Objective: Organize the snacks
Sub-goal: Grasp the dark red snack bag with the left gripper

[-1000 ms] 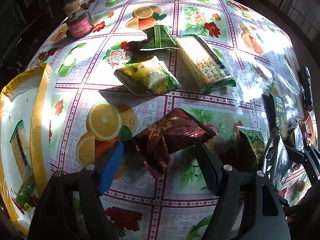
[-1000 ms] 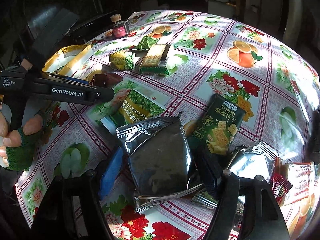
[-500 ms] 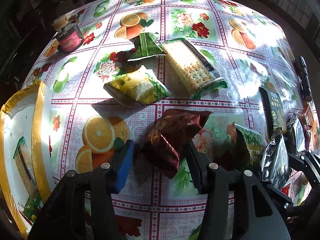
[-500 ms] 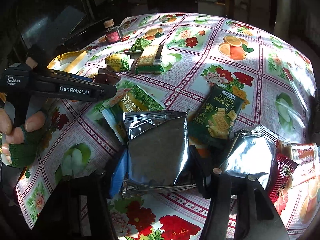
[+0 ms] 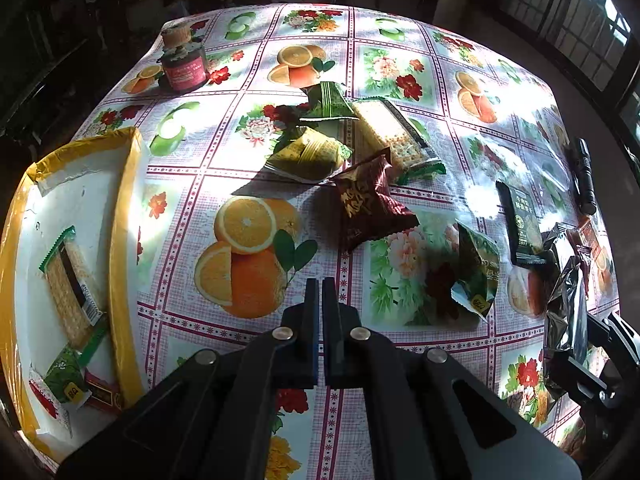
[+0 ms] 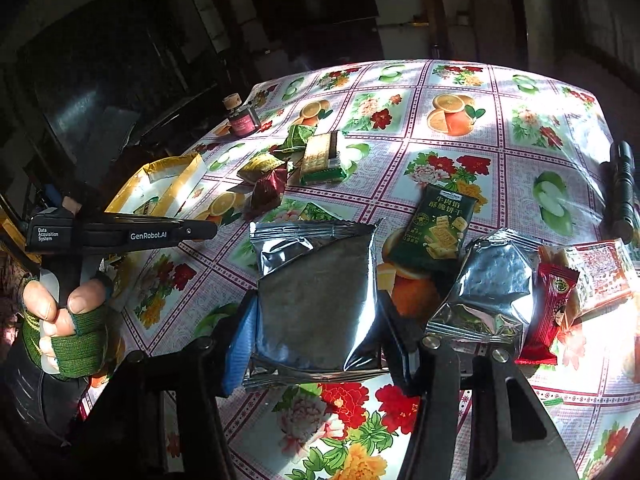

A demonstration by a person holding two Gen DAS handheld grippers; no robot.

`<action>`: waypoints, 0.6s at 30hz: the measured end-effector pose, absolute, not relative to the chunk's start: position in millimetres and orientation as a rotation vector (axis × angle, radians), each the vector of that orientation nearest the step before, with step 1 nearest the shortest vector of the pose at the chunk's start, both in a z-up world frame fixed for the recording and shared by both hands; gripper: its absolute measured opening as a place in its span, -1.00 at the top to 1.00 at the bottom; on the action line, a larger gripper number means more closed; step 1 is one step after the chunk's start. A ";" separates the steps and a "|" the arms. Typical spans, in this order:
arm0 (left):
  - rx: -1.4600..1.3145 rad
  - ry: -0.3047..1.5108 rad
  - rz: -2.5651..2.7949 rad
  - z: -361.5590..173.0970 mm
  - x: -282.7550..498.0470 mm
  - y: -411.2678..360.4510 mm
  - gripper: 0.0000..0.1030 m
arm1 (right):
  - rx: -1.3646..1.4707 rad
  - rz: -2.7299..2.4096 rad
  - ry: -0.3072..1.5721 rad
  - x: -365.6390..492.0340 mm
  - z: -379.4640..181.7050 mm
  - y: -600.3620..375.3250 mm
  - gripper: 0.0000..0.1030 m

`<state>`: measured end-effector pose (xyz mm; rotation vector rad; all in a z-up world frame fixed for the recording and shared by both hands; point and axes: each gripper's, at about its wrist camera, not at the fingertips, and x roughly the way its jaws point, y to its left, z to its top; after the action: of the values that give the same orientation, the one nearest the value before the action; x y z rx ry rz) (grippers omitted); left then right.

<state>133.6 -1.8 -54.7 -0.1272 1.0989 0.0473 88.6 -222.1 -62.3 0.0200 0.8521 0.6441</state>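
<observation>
My left gripper (image 5: 320,292) is shut and empty above the tablecloth; it also shows in the right wrist view (image 6: 208,229). A dark red snack pack (image 5: 366,204) lies just beyond it. My right gripper (image 6: 316,320) is shut on a silver foil pack (image 6: 316,296) and holds it above the table. A yellow-rimmed box (image 5: 124,216) at the left holds a cracker pack (image 5: 72,284) and small packs. Loose snacks lie on the table: a yellow-green pack (image 5: 312,154), a cracker sleeve (image 5: 394,136), a dark green biscuit pack (image 6: 440,228).
A red-labelled jar (image 5: 184,62) stands at the far left. A black flashlight (image 6: 622,192) lies at the right edge. A second silver pack (image 6: 486,292), a red pack (image 6: 548,312) and a clear red pack (image 6: 600,276) lie at right.
My left gripper closed without taking the dark red pack and pulled back and up. My right gripper closed on the silver foil pack and lifted it.
</observation>
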 end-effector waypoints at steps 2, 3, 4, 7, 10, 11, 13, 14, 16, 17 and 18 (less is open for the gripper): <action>-0.128 1.113 0.019 -54.2 144.4 -0.1 0.59 | 0.035 0.650 0.837 83.9 -59.1 -222.6 -0.10; -0.117 1.109 0.011 -53.6 149.4 -1.5 0.16 | 0.042 0.656 0.838 82.3 -58.5 -222.6 -0.10; -0.095 1.097 0.026 -52.8 153.7 -4.0 -0.07 | 0.047 0.659 0.836 81.2 -58.2 -222.8 -0.10; -0.097 1.084 0.069 -52.4 166.3 -9.3 -0.35 | 0.054 0.655 0.842 80.1 -60.7 -223.3 -0.10; -0.140 1.106 0.087 -57.0 179.9 -16.0 -0.37 | 0.063 0.650 0.851 80.8 -64.1 -224.6 -0.10; -0.143 1.117 0.105 -61.0 184.8 -18.4 -0.37 | 0.065 0.647 0.854 81.1 -65.4 -225.4 -0.10; -0.164 1.138 0.120 -70.1 193.1 -21.0 -0.37 | 0.069 0.646 0.860 81.8 -66.7 -226.5 -0.10; -0.171 1.146 0.133 -73.7 196.2 -21.7 -0.37 | 0.069 0.646 0.859 81.6 -66.5 -227.5 -0.10; -0.175 1.157 0.166 -80.5 202.2 -21.7 -0.36 | 0.072 0.645 0.859 81.5 -66.0 -229.8 -0.10; -0.185 1.166 0.170 -84.4 205.1 -21.0 -0.36 | 0.072 0.641 0.859 81.3 -66.3 -231.1 -0.10; -0.194 1.180 0.168 -89.0 207.7 -20.7 -0.35 | 0.074 0.636 0.859 81.6 -66.5 -232.5 -0.10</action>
<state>207.7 -20.7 -89.0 -0.1936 1.1802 0.1680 81.6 -232.5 -66.5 0.0738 0.8587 0.6362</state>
